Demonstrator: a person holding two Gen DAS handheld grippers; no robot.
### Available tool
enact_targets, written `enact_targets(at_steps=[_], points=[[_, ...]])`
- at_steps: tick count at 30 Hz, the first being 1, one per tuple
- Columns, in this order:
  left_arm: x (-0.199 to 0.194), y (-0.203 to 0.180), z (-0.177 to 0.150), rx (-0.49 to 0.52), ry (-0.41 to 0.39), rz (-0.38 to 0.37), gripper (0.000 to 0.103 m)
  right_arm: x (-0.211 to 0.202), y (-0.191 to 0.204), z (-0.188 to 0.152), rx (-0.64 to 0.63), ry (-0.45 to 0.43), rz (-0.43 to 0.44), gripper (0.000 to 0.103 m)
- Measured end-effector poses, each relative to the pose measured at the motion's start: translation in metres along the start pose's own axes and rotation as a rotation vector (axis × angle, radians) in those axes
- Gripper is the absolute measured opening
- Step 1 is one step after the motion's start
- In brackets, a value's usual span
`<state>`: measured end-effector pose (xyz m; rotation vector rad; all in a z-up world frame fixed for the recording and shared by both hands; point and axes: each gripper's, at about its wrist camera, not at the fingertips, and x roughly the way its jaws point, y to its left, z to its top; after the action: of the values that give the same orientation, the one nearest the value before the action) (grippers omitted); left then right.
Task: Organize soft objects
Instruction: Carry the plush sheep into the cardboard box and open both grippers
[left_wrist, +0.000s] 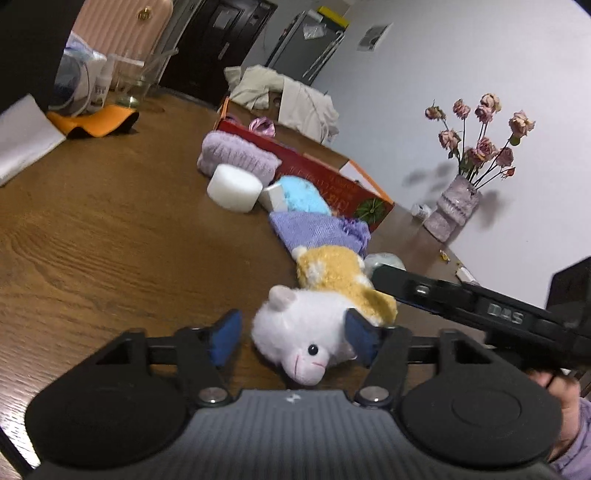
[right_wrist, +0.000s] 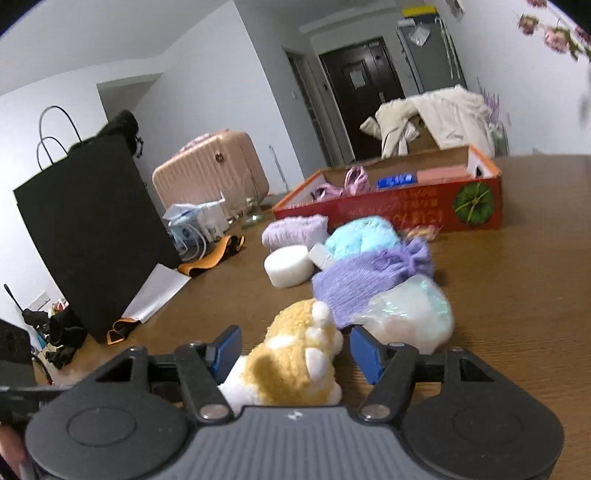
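Grippers: left gripper half-open around one plush toy; right gripper half-open over it.

Both cameras ride low over the wooden table, each looking forward and slightly down along its own fingers. The left view faces the far right wall, the right view the far doorway. Both share the plush toy close up and the red box beyond.
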<state>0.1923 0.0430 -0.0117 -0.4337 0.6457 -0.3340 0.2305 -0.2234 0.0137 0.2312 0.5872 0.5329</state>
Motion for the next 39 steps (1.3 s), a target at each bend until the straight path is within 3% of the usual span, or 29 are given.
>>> enact_targets(at_steps=[2,9,13,17,22,27,34,39], points=[[0.002,0.003,-0.001,-0.022,0.012,-0.008,0.056,0.008,0.002,-0.008,0.028,0.037,0.005,0.054],[-0.002,-0.005,-0.003,0.006,0.005,-0.027,0.048,-0.008,0.007,-0.021,0.052,0.025,0.009,0.048],[-0.009,-0.02,0.017,0.033,-0.044,-0.073,0.048,-0.032,0.015,0.002,0.014,-0.068,0.001,0.047],[0.004,-0.04,0.067,0.055,-0.114,-0.145,0.048,-0.043,0.0,0.052,-0.014,-0.164,0.015,0.046],[0.08,-0.064,0.149,0.083,-0.113,-0.186,0.048,-0.013,-0.052,0.135,0.0,-0.2,-0.01,0.046],[0.175,-0.071,0.211,0.048,-0.029,-0.159,0.048,0.051,-0.126,0.199,0.096,-0.119,-0.031,0.045],[0.273,-0.066,0.232,0.049,0.091,-0.066,0.048,0.124,-0.187,0.216,0.155,-0.026,-0.112,0.045],[0.292,-0.062,0.223,0.089,0.148,-0.035,0.048,0.142,-0.195,0.204,0.145,0.028,-0.17,0.047]])
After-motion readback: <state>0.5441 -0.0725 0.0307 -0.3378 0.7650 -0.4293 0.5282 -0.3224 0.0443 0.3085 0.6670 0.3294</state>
